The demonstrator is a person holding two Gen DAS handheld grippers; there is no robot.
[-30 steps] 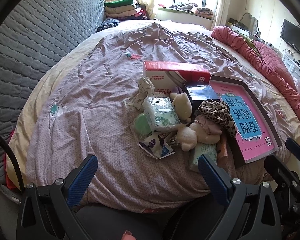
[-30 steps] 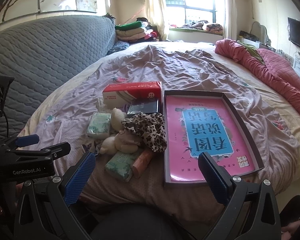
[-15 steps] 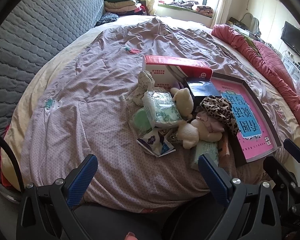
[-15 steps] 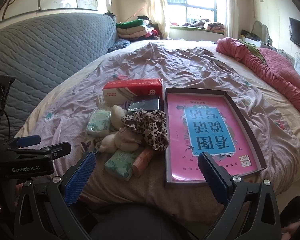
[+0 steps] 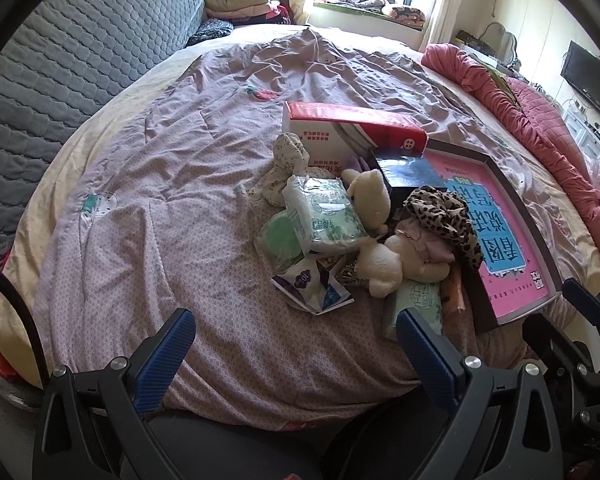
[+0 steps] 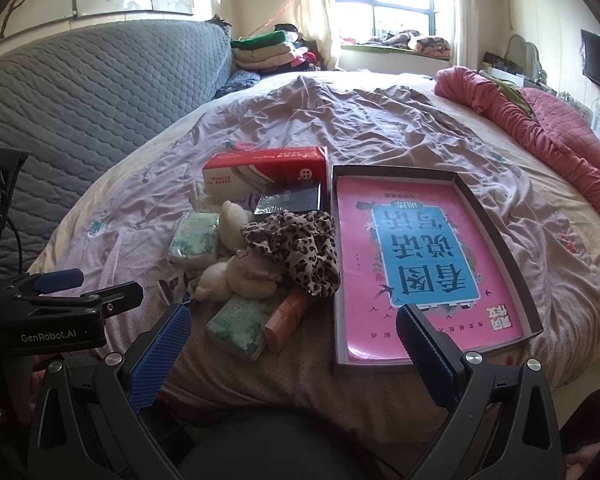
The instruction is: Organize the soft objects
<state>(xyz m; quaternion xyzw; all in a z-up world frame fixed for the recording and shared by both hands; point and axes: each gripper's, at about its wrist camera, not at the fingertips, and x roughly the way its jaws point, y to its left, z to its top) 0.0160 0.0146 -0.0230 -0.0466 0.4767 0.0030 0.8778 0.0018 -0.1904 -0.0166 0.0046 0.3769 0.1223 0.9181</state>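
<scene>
Both claws, left [image 5: 294,354] and right [image 6: 294,350], have been brought nearer, jaws wide and empty; pile [image 6: 260,256] ahead untouched, tray [image 6: 496,236] unfilled, sorting not begun.

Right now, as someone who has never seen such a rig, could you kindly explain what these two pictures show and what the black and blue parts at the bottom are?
A person holds a two-finger gripper in each hand, and each gripper carries a wide-angle camera that looks forward along its fingers. One picture comes from the left gripper, the other from the right gripper. The blue pads are the fingertips; both grippers are open and hold nothing.

In front of them is a bed with a wrinkled lilac cover. On it lies a pile: a cream plush toy, a leopard-print cloth, green tissue packs, an orange tube, a red and white box and a small dark box. Beside the pile lies a shallow dark tray with a pink book in it.
</scene>
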